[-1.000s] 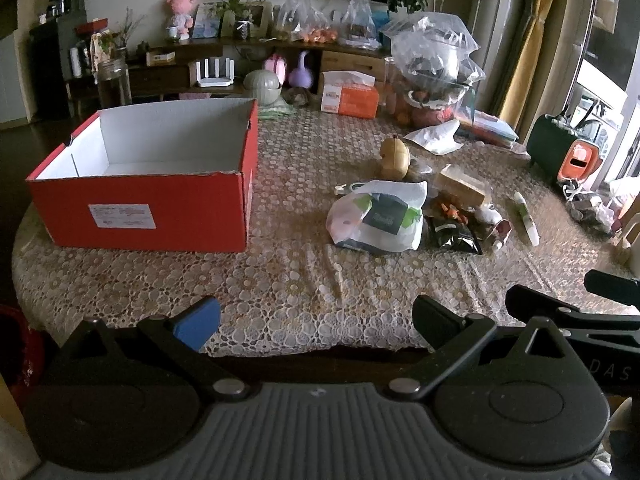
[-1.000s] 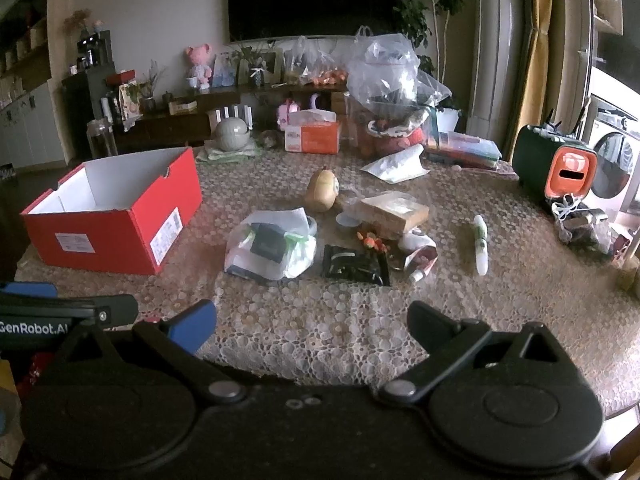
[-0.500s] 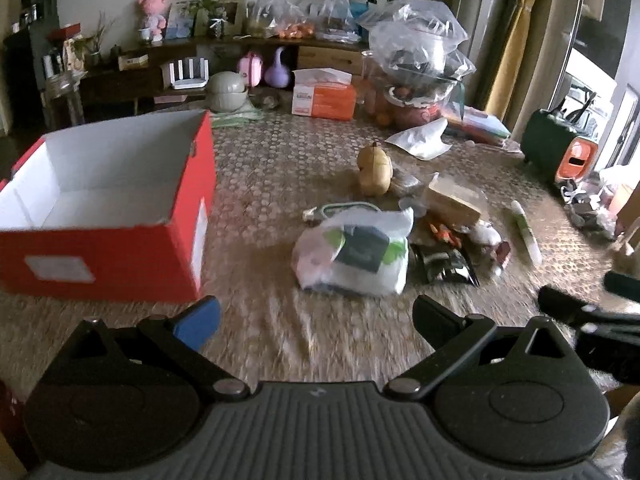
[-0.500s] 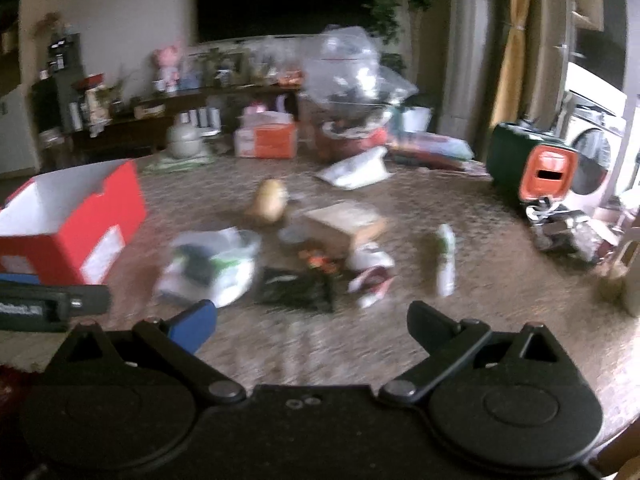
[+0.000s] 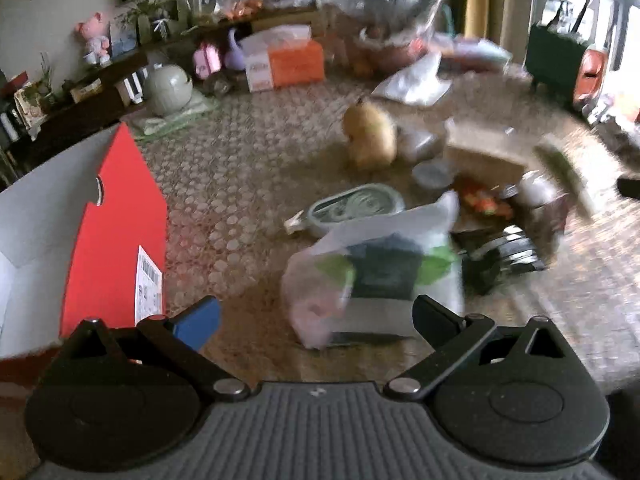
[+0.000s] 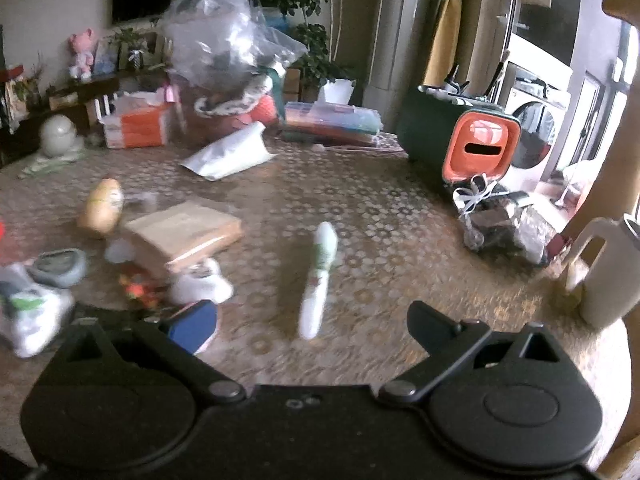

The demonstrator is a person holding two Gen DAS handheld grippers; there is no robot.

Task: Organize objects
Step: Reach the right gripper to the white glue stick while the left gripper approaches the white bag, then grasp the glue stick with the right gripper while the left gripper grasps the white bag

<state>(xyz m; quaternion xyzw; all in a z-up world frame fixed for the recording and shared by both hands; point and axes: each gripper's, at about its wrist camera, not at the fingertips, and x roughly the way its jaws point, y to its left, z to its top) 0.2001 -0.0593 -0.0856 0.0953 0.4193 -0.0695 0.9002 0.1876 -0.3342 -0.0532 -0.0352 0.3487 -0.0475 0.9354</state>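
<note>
My left gripper (image 5: 316, 316) is open and empty, low over the table, with a white plastic bag (image 5: 376, 268) holding a dark packet right in front of its fingers. The open red box (image 5: 116, 232) stands at its left. My right gripper (image 6: 312, 320) is open and empty, with a white and green tube (image 6: 320, 276) lying just ahead between its fingers. A brown cardboard box (image 6: 184, 232), a yellow gourd (image 6: 102, 206), a grey oval case (image 5: 356, 208) and small packets lie between the two.
The lace-covered table (image 6: 380, 216) carries an orange tissue box (image 5: 288, 60), a big clear bag over a bowl (image 6: 228, 52), a white pouch (image 6: 228, 156), a green and orange bin (image 6: 460, 136) and a white jug (image 6: 608, 272) at the right edge.
Both grippers have moved forward over the table. The left one closed in on the plastic bag and the right one swung right toward the tube. Both stay open.
</note>
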